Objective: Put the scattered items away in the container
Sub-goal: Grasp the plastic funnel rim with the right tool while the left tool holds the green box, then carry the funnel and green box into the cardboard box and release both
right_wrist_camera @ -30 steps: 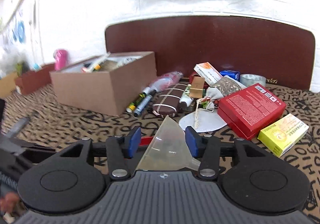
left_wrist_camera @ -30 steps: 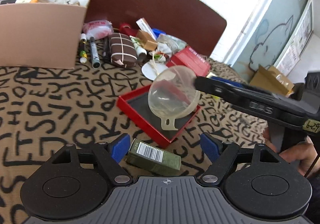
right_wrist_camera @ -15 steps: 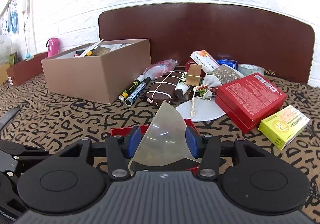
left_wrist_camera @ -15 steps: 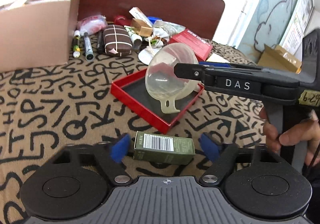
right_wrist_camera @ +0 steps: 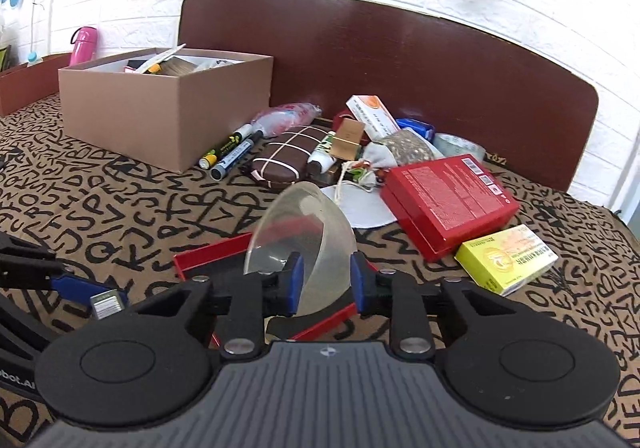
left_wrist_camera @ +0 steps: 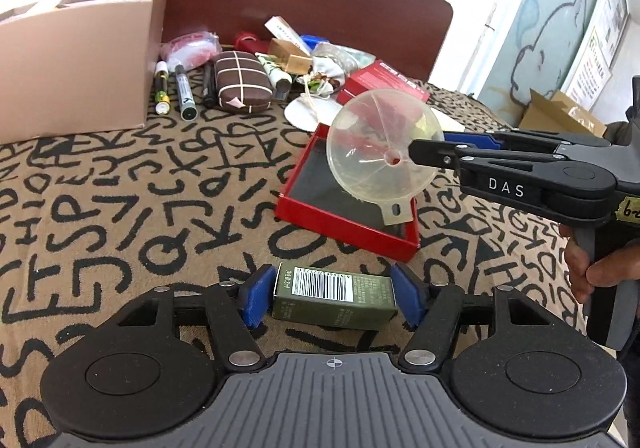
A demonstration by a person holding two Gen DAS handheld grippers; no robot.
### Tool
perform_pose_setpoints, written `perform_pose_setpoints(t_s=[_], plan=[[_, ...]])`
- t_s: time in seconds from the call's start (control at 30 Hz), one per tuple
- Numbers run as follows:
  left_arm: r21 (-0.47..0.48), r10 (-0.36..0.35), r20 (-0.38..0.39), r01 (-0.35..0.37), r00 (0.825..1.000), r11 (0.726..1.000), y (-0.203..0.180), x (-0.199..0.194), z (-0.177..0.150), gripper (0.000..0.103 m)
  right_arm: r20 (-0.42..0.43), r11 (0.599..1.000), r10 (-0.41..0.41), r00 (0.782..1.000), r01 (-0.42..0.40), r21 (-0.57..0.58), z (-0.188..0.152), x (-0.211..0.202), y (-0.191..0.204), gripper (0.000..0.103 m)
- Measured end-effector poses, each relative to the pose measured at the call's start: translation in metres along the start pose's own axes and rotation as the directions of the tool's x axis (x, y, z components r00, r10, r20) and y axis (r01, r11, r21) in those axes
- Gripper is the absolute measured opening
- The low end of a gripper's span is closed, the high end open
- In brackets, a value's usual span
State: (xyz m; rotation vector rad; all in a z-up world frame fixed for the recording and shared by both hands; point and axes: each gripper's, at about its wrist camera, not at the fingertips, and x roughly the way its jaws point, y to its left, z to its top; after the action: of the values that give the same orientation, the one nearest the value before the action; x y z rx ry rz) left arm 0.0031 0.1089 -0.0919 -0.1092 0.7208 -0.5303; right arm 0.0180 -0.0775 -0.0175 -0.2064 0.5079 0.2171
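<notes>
My right gripper (right_wrist_camera: 325, 284) is shut on a clear plastic funnel (right_wrist_camera: 304, 240) and holds it above an open red tray (left_wrist_camera: 340, 208). In the left wrist view the funnel (left_wrist_camera: 380, 146) hangs from the right gripper's fingers (left_wrist_camera: 440, 156). My left gripper (left_wrist_camera: 334, 298) is low over the cloth with its blue pads on either side of a small green box (left_wrist_camera: 334, 298) with a barcode, close to its ends; contact is unclear. The brown cardboard container (right_wrist_camera: 168, 108) stands at the back left, with items inside.
A pile of scattered items lies by the headboard: markers (right_wrist_camera: 230, 152), a brown pouch (right_wrist_camera: 286, 160), a red box (right_wrist_camera: 448, 200), a yellow box (right_wrist_camera: 506, 258), a white cloth bag (right_wrist_camera: 372, 164). The patterned cloth (left_wrist_camera: 120, 208) covers the surface.
My right gripper lifted the funnel higher and turned it, its mouth now facing the left camera. My left gripper moved down and forward until its pads flank the green box.
</notes>
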Motion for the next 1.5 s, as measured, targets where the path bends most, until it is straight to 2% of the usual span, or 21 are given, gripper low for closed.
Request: perform_pose_setpoints(t_s=[0.03,0.07,0.1,0.13,0.17,0.27,0.33,0.5,0.6,0.7,0.8,0.93,1.13,1.3,1.4,1.5], plan=[[0.003,0.000,0.001,0.000,1.000,1.000,0.000,0.000,-0.001,0.068,-0.003,1.000,-0.002,1.000,0.002,-0.001,0.000,0.001,0.000,0.024],[0.011,0.001,0.002,-0.001,1.000,1.000,-0.001,0.000,-0.001,0.074,-0.004,1.000,-0.006,1.000,0.006,-0.003,0.001,0.003,0.000,0.024],[0.024,0.004,0.003,-0.004,1.000,1.000,-0.002,0.001,-0.002,0.074,-0.008,1.000,-0.007,1.000,0.007,-0.008,0.002,0.006,0.001,0.024],[0.036,0.010,0.005,-0.011,1.000,0.999,-0.004,0.001,-0.003,0.073,-0.009,1.000,-0.009,1.000,0.008,-0.011,0.003,0.009,0.001,0.024],[0.049,0.018,0.007,-0.019,1.000,0.999,-0.005,0.001,-0.004,0.065,-0.013,1.000,-0.014,1.000,0.014,-0.010,0.004,0.012,0.000,0.024],[0.062,0.021,0.011,-0.021,1.000,0.998,-0.006,-0.001,-0.006,0.065,-0.015,0.999,-0.044,0.999,0.044,-0.023,0.004,0.016,0.001,0.021],[0.043,0.014,0.014,-0.014,1.000,0.999,-0.003,-0.004,-0.006,0.064,-0.009,0.998,-0.057,0.998,0.057,-0.016,0.003,0.013,0.000,0.005],[-0.025,0.009,0.041,-0.008,0.999,1.000,0.007,-0.014,-0.001,0.064,0.017,1.000,-0.029,0.999,0.029,0.008,0.009,0.003,-0.005,0.003],[-0.072,-0.003,0.074,0.009,0.997,0.997,0.016,-0.025,0.004,0.064,0.045,0.999,0.016,0.999,-0.017,0.034,0.017,-0.004,-0.007,0.003],[-0.113,-0.009,0.120,0.022,0.993,0.993,0.028,-0.037,0.012,0.064,0.072,1.000,0.022,0.997,-0.022,0.001,0.028,-0.009,-0.001,0.003],[-0.137,-0.009,0.169,0.033,0.986,0.990,0.041,-0.052,0.025,0.064,0.101,0.998,0.062,0.993,-0.061,-0.014,0.042,-0.012,0.004,0.003],[-0.168,0.026,0.248,0.017,0.968,0.986,0.063,-0.078,0.049,0.064,0.142,0.990,0.139,0.980,-0.136,-0.033,0.067,-0.011,0.013,0.003],[-0.207,0.101,0.364,-0.025,0.926,0.978,0.108,-0.116,0.097,0.064,0.219,0.976,0.217,0.951,-0.205,-0.079,0.119,0.003,0.036,0.003],[-0.251,0.195,0.426,-0.091,0.884,0.964,0.160,-0.132,0.147,0.065,0.277,0.972,0.225,0.934,-0.198,-0.123,0.172,0.033,0.067,0.003],[-0.295,0.249,0.428,-0.126,0.869,0.947,0.197,-0.130,0.174,0.065,0.301,0.973,0.218,0.928,-0.181,-0.145,0.196,0.060,0.089,0.003],[-0.334,0.296,0.413,-0.159,0.861,0.929,0.233,-0.118,0.191,0.065,0.322,0.974,0.202,0.925,-0.156,-0.165,0.211,0.089,0.108,0.003]])
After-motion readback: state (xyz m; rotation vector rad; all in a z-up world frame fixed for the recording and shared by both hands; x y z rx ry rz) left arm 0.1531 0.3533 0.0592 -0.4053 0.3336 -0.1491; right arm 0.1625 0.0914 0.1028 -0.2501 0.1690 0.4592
